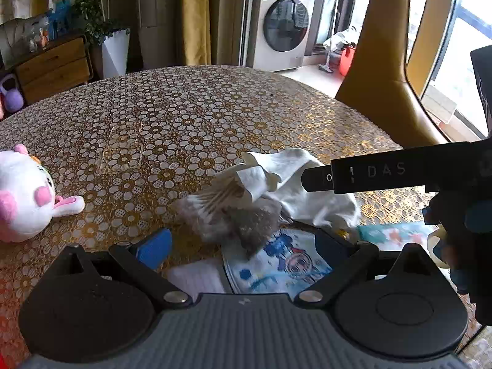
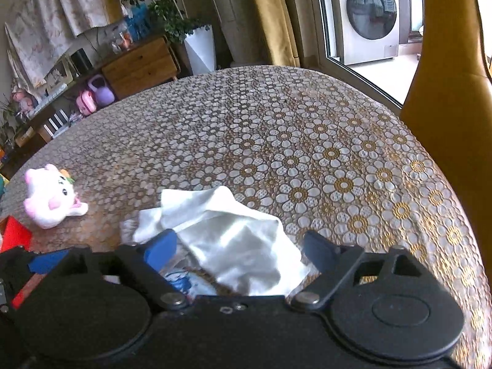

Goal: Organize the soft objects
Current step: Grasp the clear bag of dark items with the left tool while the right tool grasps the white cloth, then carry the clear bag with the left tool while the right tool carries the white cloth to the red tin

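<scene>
On the tabletop [image 1: 196, 113] we count one plush toy [image 1: 21, 193], white and pink, at the left. We count one white cloth [image 1: 295, 184], crumpled near the middle, and one grey fuzzy piece [image 1: 252, 224] just beside it. One printed cloth with a blue cartoon figure [image 1: 286, 264] lies nearest us. We count one bundle of cotton swabs [image 1: 212, 200]. Far behind, we count one washing machine [image 1: 283, 27], one wooden drawer chest [image 1: 52, 64] and one white planter [image 1: 115, 52].

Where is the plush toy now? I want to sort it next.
The plush toy lies on the table at the far left of both views, apart from the white cloth heaped between the open right gripper fingers.
</scene>
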A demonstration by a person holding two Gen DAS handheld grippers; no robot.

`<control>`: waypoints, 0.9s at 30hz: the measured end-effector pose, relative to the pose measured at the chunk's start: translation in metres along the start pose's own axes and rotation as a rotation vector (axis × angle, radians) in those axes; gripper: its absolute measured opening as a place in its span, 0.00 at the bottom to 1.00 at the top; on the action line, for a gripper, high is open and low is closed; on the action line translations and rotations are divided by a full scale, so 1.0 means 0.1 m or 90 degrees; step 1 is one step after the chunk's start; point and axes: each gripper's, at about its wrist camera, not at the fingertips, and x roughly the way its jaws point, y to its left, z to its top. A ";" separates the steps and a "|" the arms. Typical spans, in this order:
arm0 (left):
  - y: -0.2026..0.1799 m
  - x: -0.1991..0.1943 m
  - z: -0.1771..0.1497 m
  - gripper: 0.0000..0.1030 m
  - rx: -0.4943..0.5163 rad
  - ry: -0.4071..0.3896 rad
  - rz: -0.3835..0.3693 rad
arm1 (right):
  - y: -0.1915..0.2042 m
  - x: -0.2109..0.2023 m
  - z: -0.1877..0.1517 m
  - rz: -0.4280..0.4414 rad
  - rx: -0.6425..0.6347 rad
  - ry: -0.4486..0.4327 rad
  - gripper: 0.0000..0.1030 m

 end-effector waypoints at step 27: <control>0.15 0.28 0.05 0.31 -0.042 -0.007 0.006 | 0.07 0.26 -0.11 -0.049 -0.079 -0.015 0.18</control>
